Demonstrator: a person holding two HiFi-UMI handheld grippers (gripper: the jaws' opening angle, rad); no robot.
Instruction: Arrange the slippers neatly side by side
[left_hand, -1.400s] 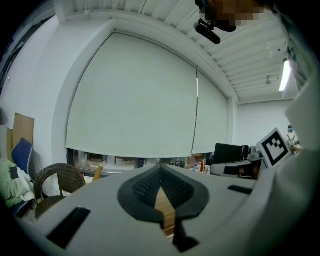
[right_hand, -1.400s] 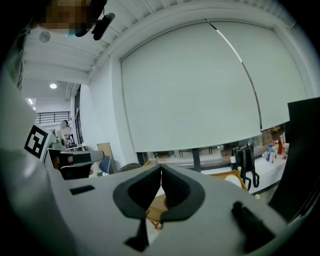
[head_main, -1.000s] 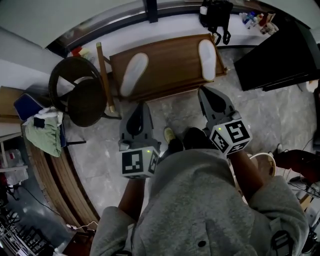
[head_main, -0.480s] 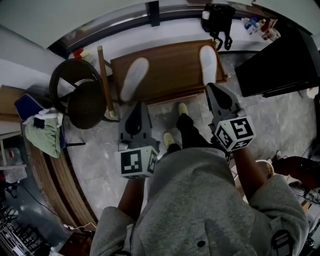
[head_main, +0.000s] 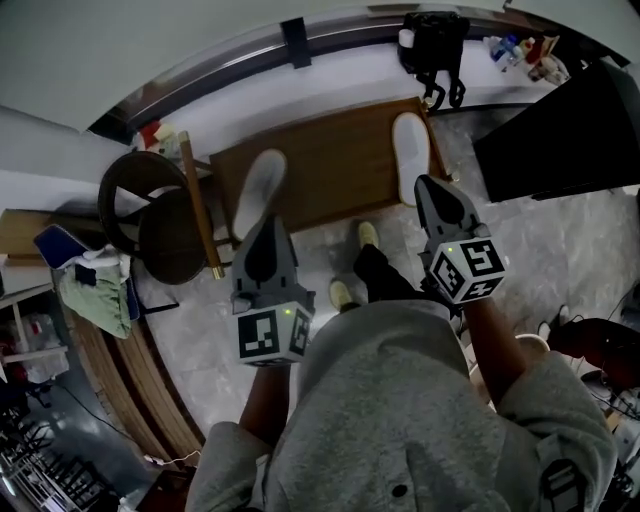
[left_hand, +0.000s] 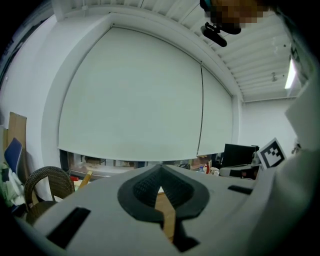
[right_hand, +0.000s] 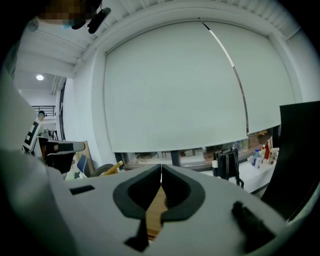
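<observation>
Each gripper's own view hides the slippers behind its jaws, and only a sliver of brown wood shows through the gap. In the head view the left gripper (head_main: 267, 222) covers the near end of the left slipper (head_main: 257, 185), and the right gripper (head_main: 426, 184) overlaps the near edge of the right slipper (head_main: 410, 140). Whether they touch cannot be told. Both grippers are clenched, tips meeting, with nothing between them. Two white slippers lie well apart on one wooden table (head_main: 335, 160), upper centre.

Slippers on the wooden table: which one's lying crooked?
The left slipper, ahead of the left gripper: it lies slanted across the table, while the right slipper, at the table's right end, sits nearly square.
</observation>
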